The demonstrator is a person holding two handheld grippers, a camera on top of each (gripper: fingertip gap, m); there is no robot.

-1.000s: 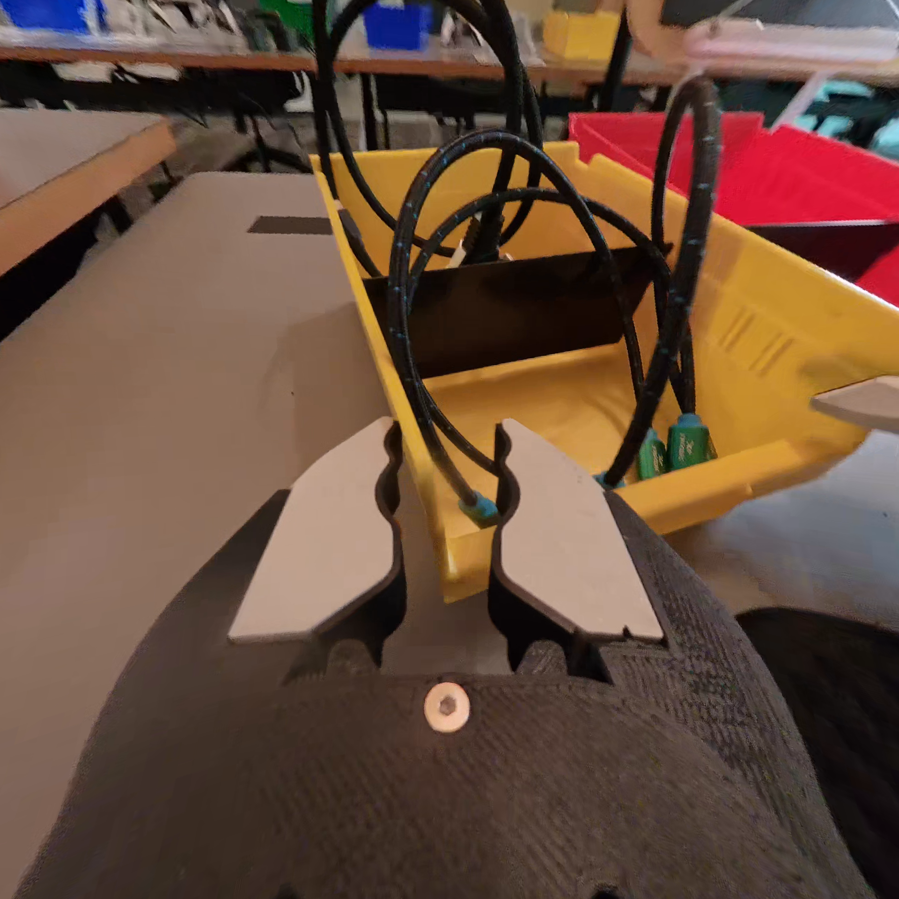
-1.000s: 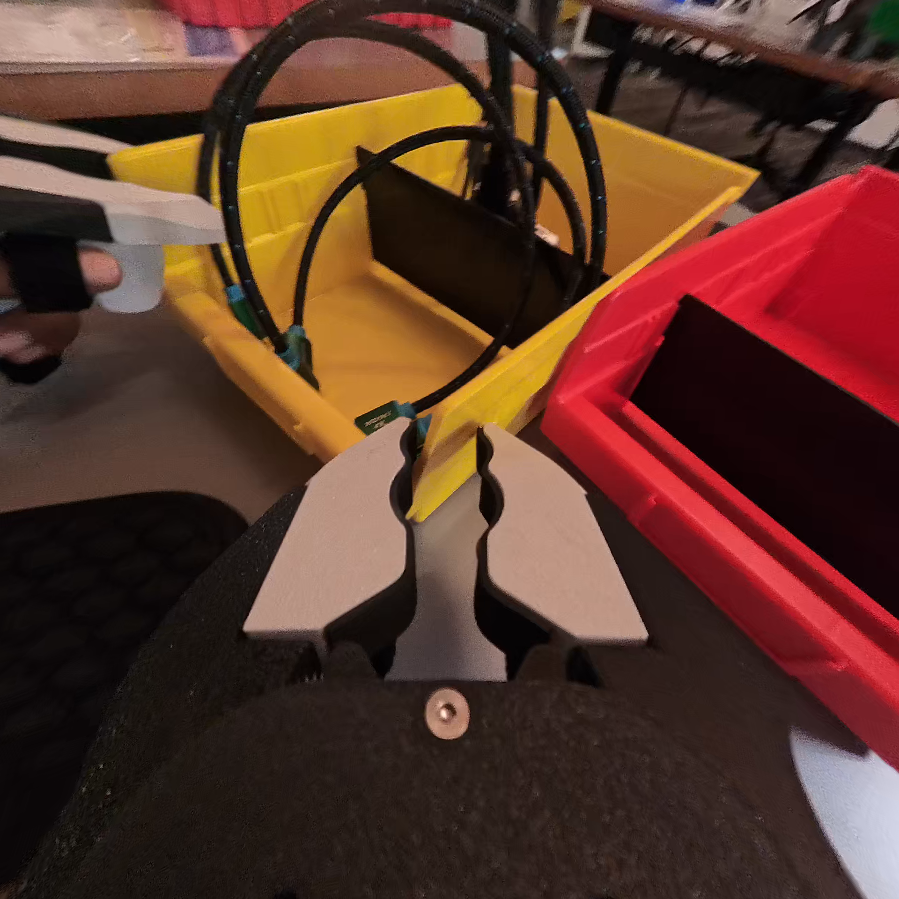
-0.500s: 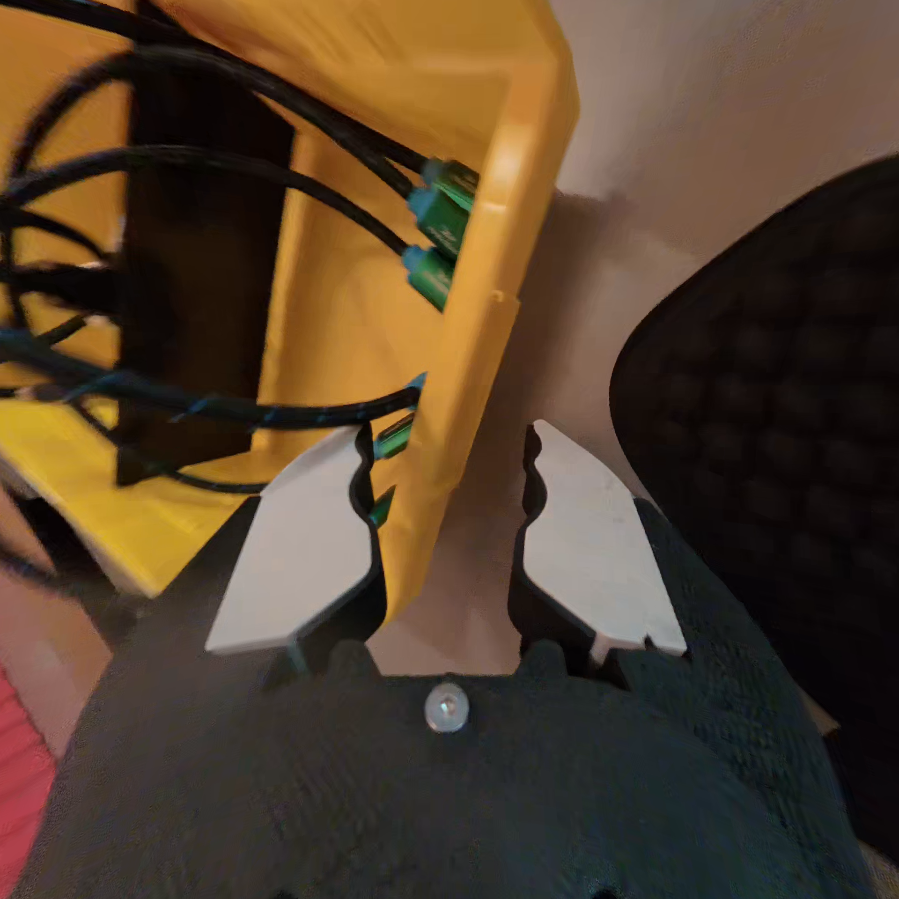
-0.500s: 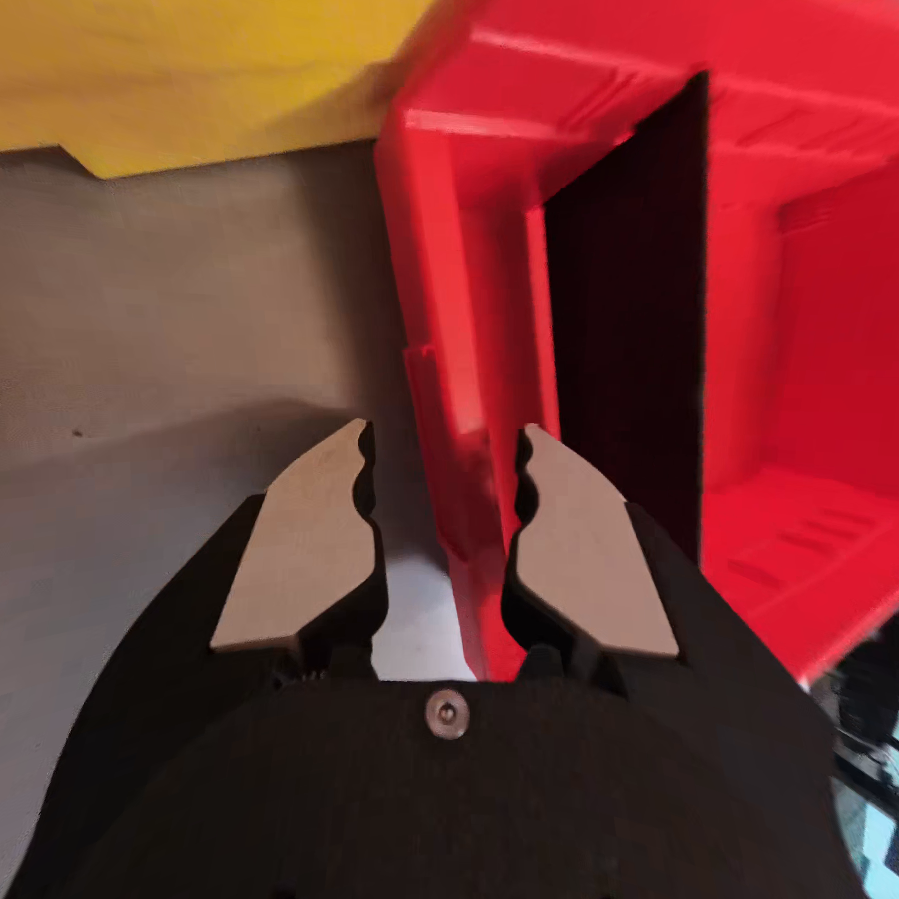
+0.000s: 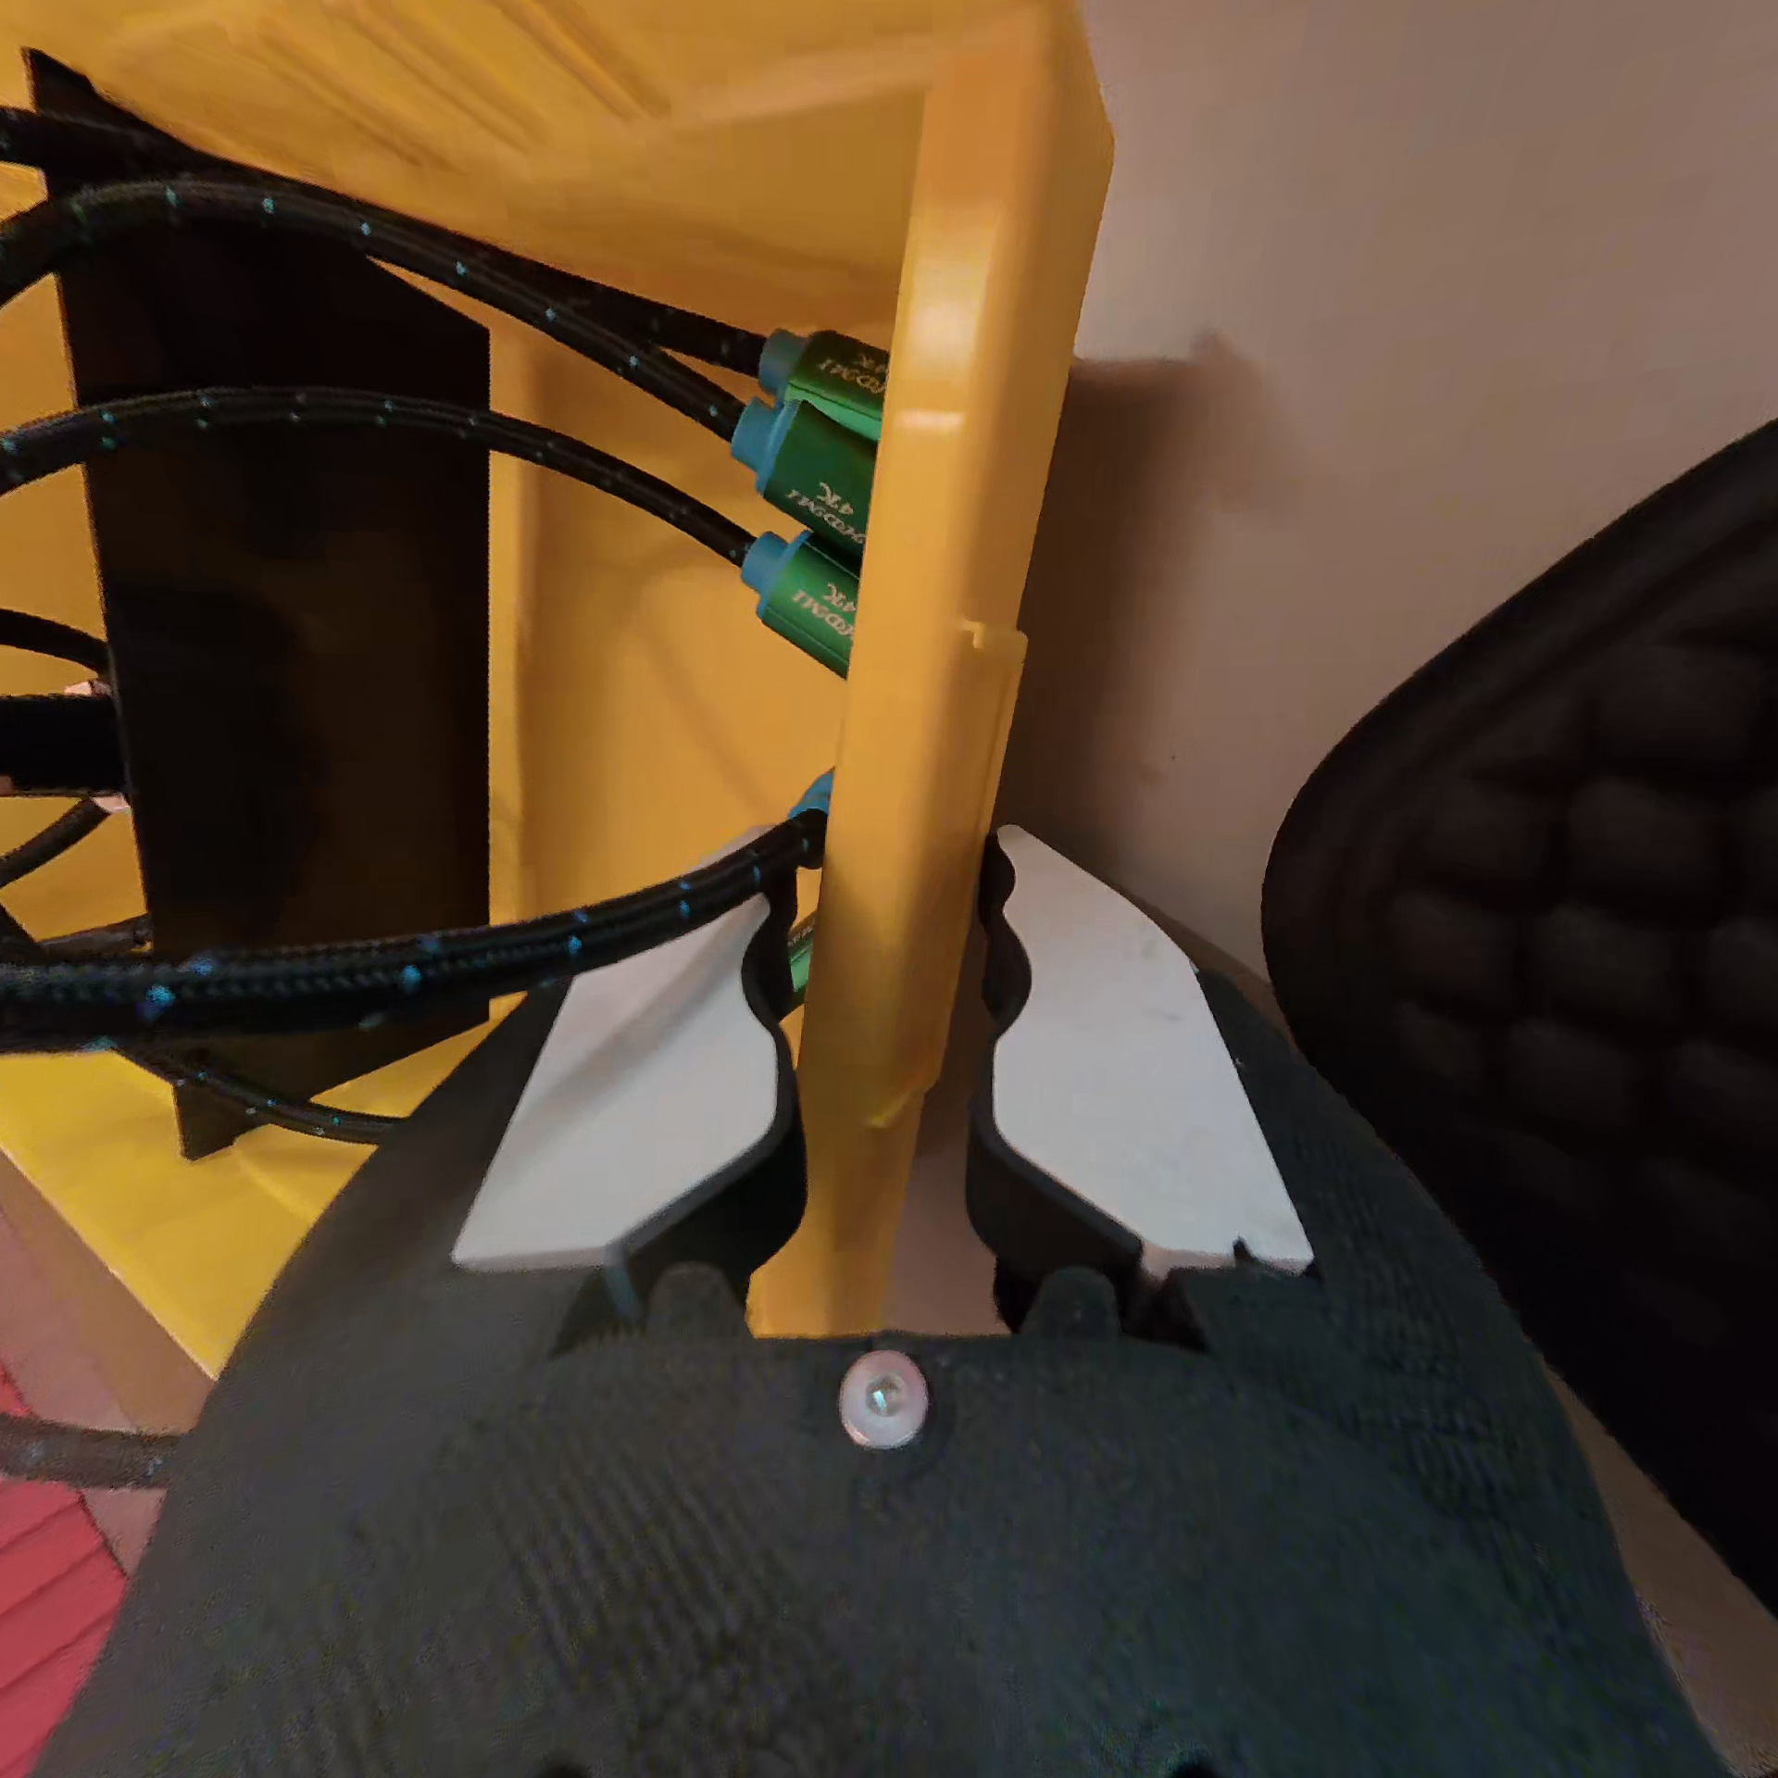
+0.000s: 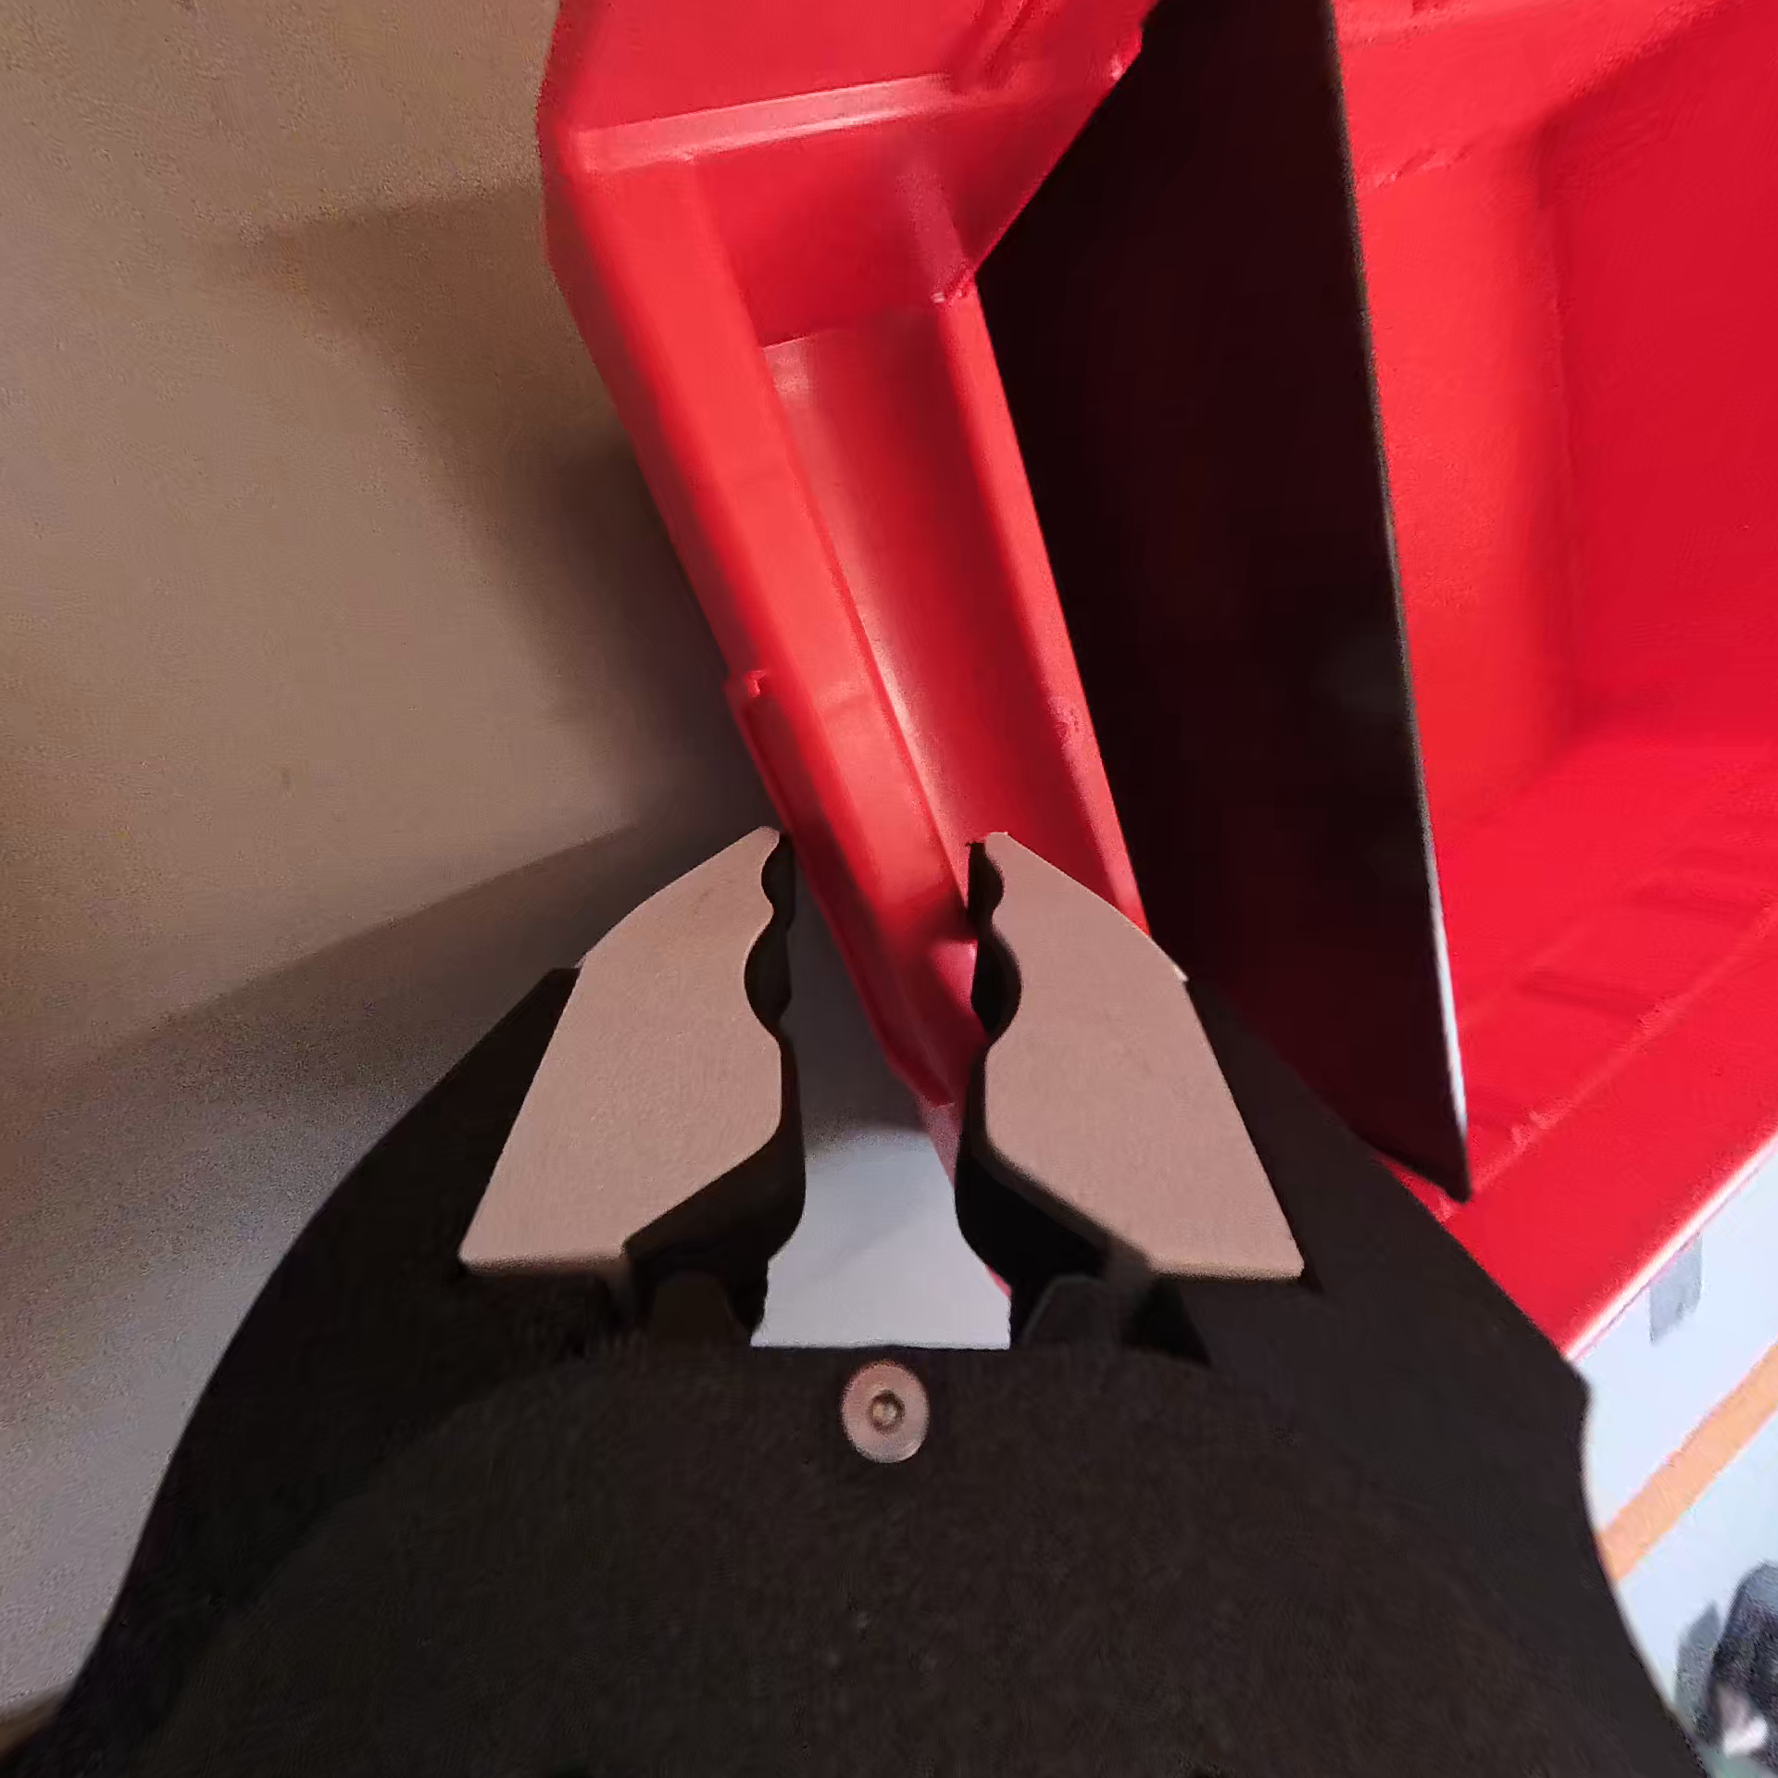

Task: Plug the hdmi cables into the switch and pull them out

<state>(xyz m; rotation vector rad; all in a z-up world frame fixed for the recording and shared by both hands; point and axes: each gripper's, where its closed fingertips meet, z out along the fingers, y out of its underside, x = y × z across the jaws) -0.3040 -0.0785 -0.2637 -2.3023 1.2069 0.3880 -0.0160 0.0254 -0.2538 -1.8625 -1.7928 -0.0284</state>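
Grey pads of my left gripper (image 5: pixel 890 866) sit on either side of the yellow bin's front wall (image 5: pixel 962 539), pinching it: one finger inside the bin, the other outside against the wall's outer face. Just past my inner finger a black braided HDMI cable (image 5: pixel 404 962) crosses, its plug hidden behind the wall. Farther up, three green HDMI plugs (image 5: pixel 818 462) lean against the inside of that wall, their cables running back past a black divider (image 5: pixel 289 625). A black padded mat (image 5: pixel 1559 866) lies to the right on the beige table (image 5: pixel 1395 241).

My right gripper (image 6: pixel 880 856) clamps the front lip of the red bin (image 6: pixel 866 625), one pad on each side. Beyond it stands a black divider panel (image 6: pixel 1203 577) inside the red bin.
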